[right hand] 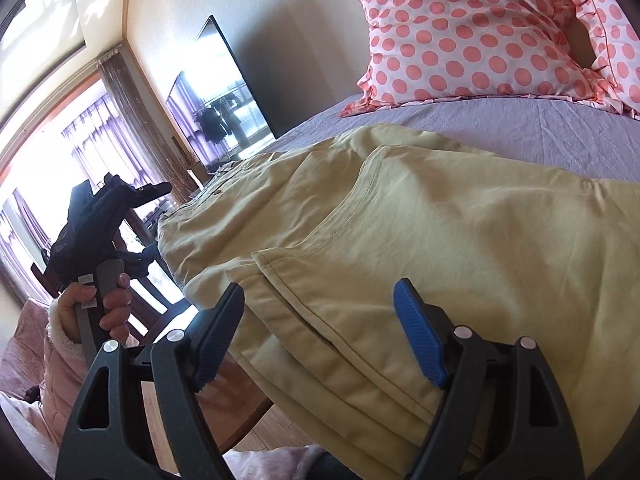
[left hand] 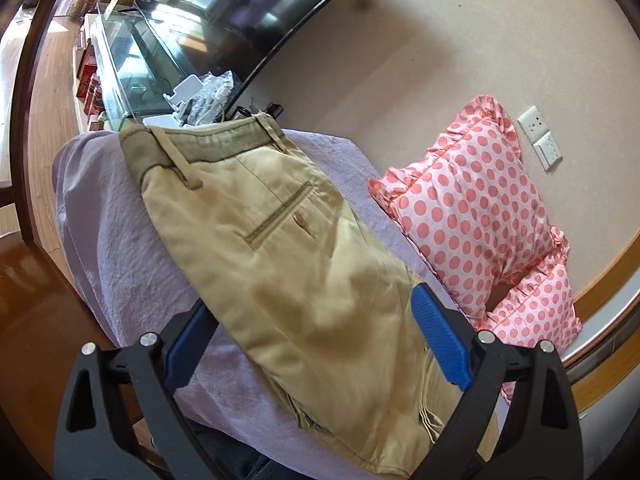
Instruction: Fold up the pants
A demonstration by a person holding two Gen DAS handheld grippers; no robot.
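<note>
Khaki pants (left hand: 280, 248) lie on a lilac bed sheet (left hand: 108, 248), waistband at the far end, back pocket up. My left gripper (left hand: 312, 312) is open, its blue pads straddling the pants' leg part from above. In the right wrist view the pants (right hand: 440, 232) lie folded over with leg hems near the front edge. My right gripper (right hand: 320, 296) is open, pads on either side of the hem layers, not closed on them. The left gripper (right hand: 108, 216) shows there at the left, held in a hand.
Pink polka-dot pillows (left hand: 480, 208) lie at the bed's right side (right hand: 480, 32). A TV screen (left hand: 240, 4) leans on the wall beyond the bed. A glass cabinet (left hand: 124, 60) with clutter stands past the bed end. Wooden floor (left hand: 44, 120) lies left.
</note>
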